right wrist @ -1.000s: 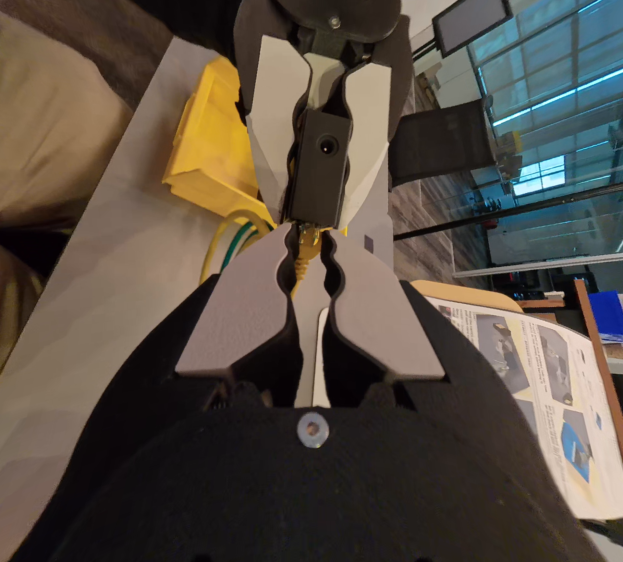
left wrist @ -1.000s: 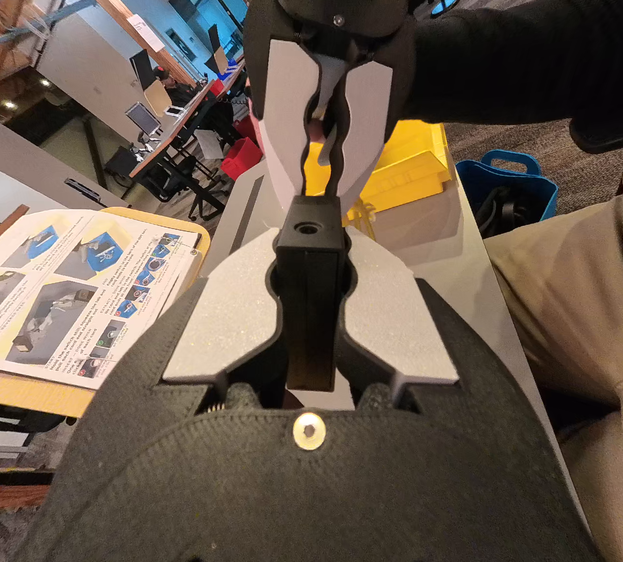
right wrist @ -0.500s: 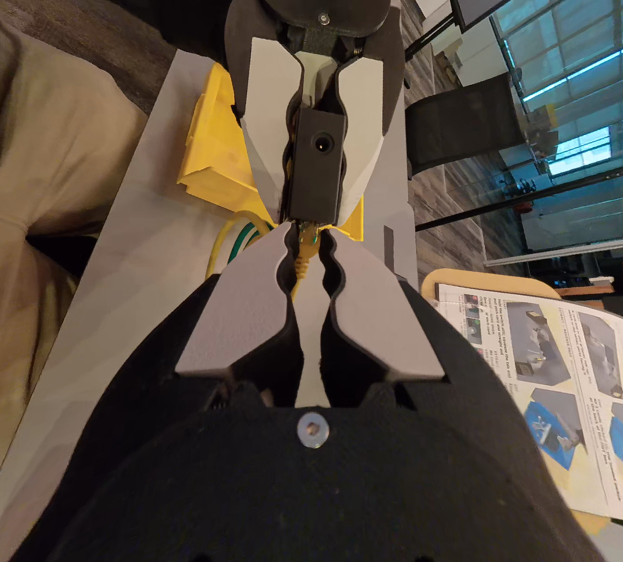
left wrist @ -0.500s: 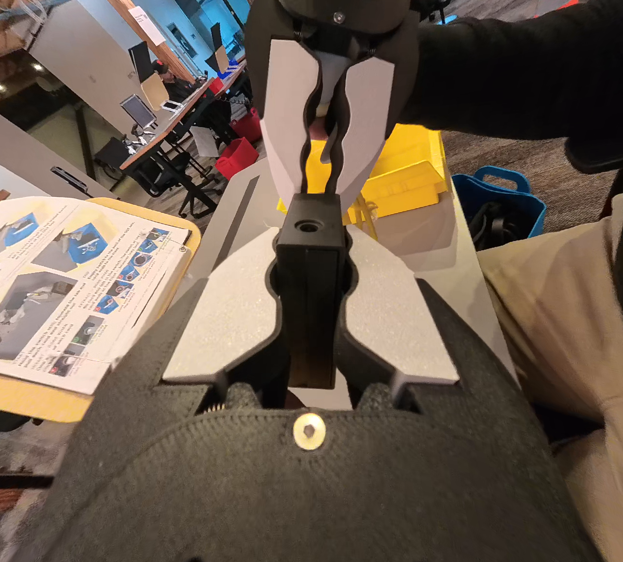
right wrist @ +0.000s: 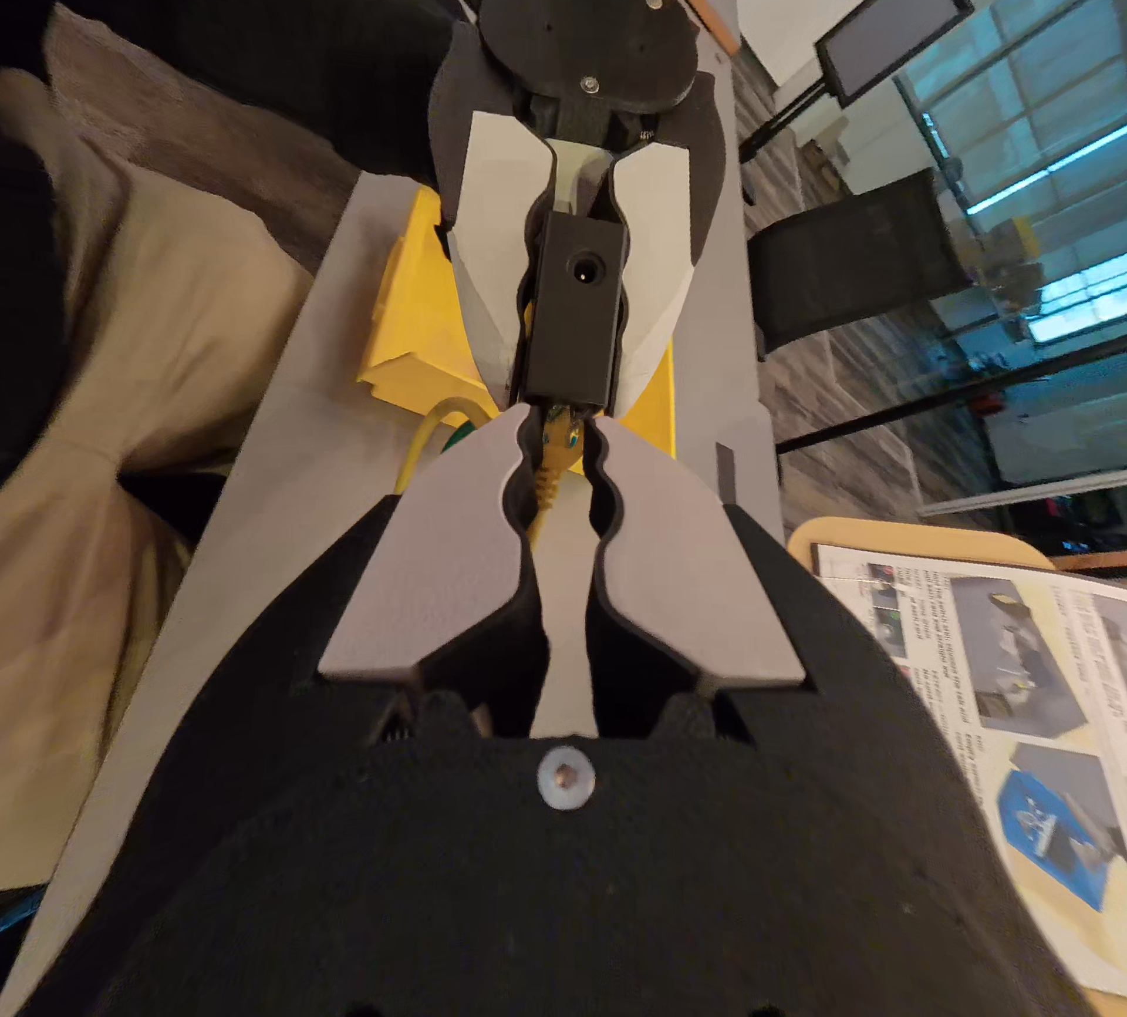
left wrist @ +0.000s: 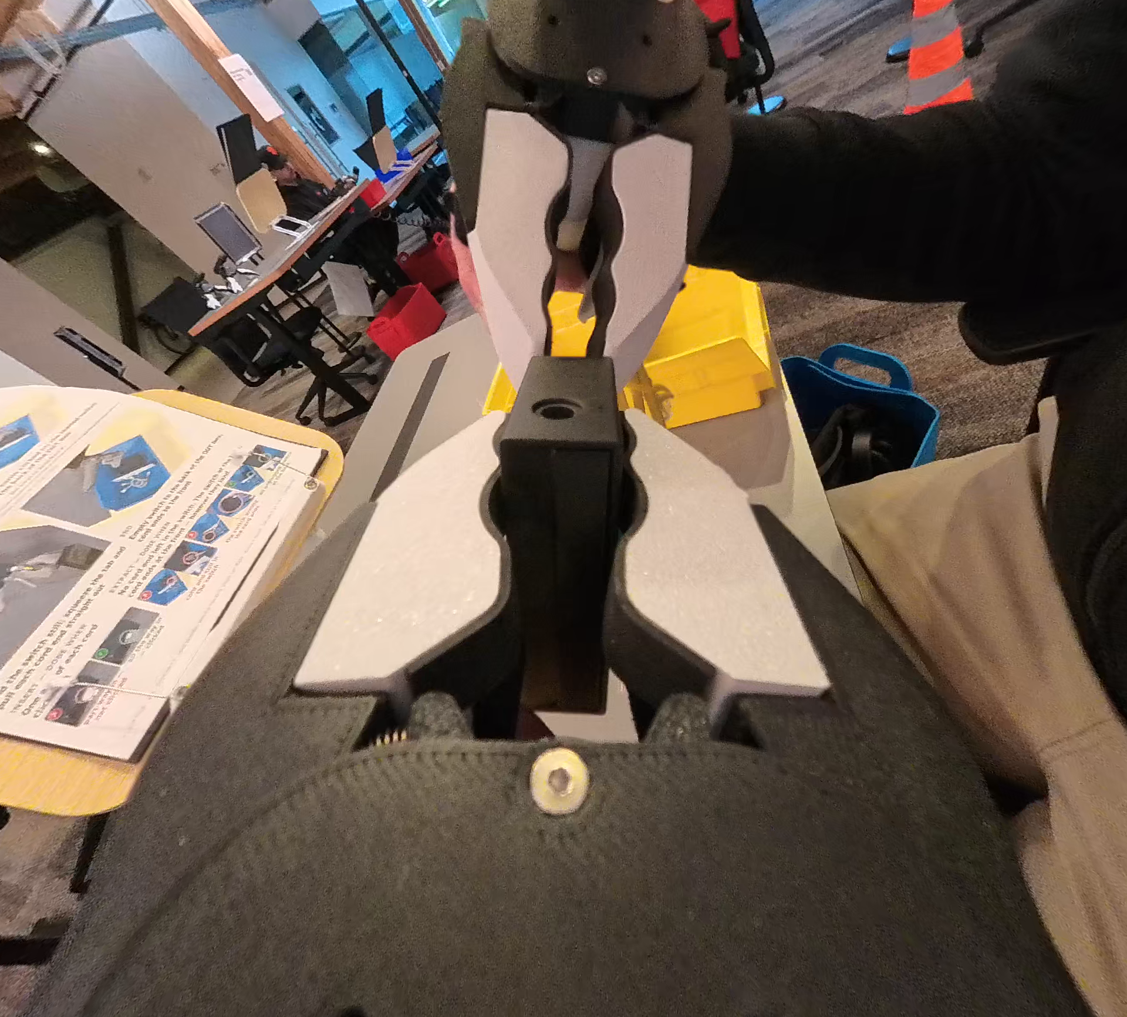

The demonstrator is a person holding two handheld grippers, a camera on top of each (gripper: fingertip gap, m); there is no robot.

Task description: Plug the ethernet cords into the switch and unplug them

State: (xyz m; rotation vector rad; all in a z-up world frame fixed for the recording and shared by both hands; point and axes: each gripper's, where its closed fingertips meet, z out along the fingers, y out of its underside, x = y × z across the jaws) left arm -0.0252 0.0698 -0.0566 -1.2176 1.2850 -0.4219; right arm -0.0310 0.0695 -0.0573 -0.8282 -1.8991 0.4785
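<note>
– What's changed in the last second?

– Little between the tools. The left gripper is still clenched on the black switch, and the right gripper still pinches the plug of the yellow cord at the switch's port end. The pair has swung together, though: the instruction sheet has slid toward the left edge of the left wrist view.

– Is the plug seated?

– Hard to say. The port mouth is in shadow, but the plug's boot still shows outside it, no deeper than before. I'd judge the insertion is stalled or just finishing.

– Where is all this?

– Held above the bench, toward its far end by the yellow bin. The cord trails back there.
</note>
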